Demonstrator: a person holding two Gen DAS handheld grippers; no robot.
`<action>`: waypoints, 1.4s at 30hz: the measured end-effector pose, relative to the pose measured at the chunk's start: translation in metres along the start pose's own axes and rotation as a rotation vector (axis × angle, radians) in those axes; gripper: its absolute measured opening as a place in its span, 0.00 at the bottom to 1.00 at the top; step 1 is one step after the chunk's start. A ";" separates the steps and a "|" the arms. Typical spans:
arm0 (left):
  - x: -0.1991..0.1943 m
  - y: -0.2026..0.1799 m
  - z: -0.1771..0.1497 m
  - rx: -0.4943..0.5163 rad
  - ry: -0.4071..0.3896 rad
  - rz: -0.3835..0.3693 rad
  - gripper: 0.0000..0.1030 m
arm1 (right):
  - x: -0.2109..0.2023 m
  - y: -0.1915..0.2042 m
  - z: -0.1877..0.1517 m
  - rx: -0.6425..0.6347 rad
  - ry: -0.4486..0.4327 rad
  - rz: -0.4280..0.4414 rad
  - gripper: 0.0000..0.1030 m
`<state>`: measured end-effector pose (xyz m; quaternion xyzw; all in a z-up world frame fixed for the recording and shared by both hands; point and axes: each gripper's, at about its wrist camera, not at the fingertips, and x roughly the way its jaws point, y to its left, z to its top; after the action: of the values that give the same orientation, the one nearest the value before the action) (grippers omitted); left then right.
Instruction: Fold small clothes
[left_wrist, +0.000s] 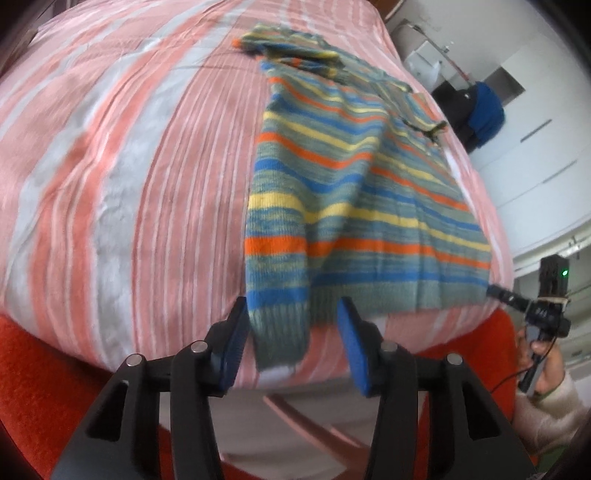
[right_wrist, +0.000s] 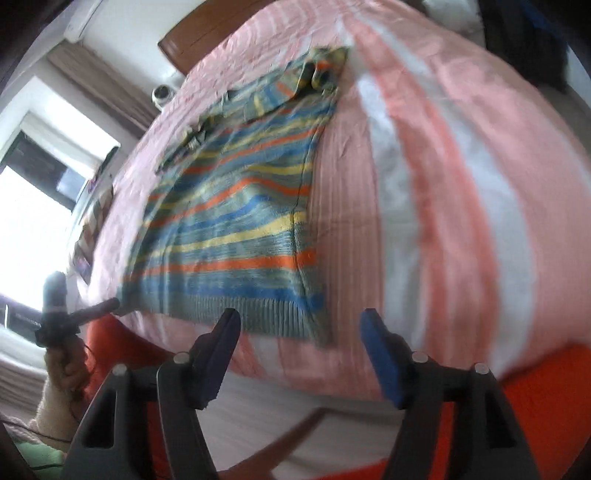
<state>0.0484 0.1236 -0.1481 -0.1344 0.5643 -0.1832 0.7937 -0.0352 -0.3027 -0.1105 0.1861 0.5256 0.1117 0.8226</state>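
Bed (left_wrist: 110, 166) with a pink-and-white striped cover, red blanket (left_wrist: 33, 387) at its near edge; white cupboards (left_wrist: 535, 147) behind. Left wrist view: a striped sweater (left_wrist: 351, 192) lies flat on the right part of the bed, hem toward the camera, one sleeve (left_wrist: 277, 277) folded down along its left side, the cuff hanging just over the near edge. The left gripper (left_wrist: 291, 339) has its jaws apart, empty, the cuff between the blue pads (left_wrist: 236, 343) without visible contact. At far right the right gripper (left_wrist: 498, 291) is held in a hand (left_wrist: 539, 354), its tip at the sweater's hem corner; whether it pinches the fabric cannot be told here.

Right wrist view: the sweater (right_wrist: 236, 221) lies left of centre, the bed (right_wrist: 443, 184) bare to its right, a window (right_wrist: 22, 221) at left. The right gripper (right_wrist: 299, 354) is spread wide just before the hem, holding nothing. The left gripper (right_wrist: 107, 306), in a hand (right_wrist: 66, 365), reaches the opposite hem corner.
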 end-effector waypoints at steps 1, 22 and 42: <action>0.005 0.001 0.002 -0.007 0.011 0.000 0.05 | 0.011 -0.003 0.001 -0.006 0.019 0.004 0.63; 0.023 0.001 -0.013 0.008 0.130 0.162 0.04 | 0.011 -0.031 -0.026 0.059 0.137 -0.150 0.03; 0.043 0.008 -0.016 0.033 0.106 0.211 0.05 | 0.027 -0.038 -0.028 0.079 0.113 -0.180 0.03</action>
<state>0.0470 0.1112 -0.1933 -0.0511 0.6133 -0.1150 0.7797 -0.0497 -0.3218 -0.1590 0.1639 0.5895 0.0271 0.7905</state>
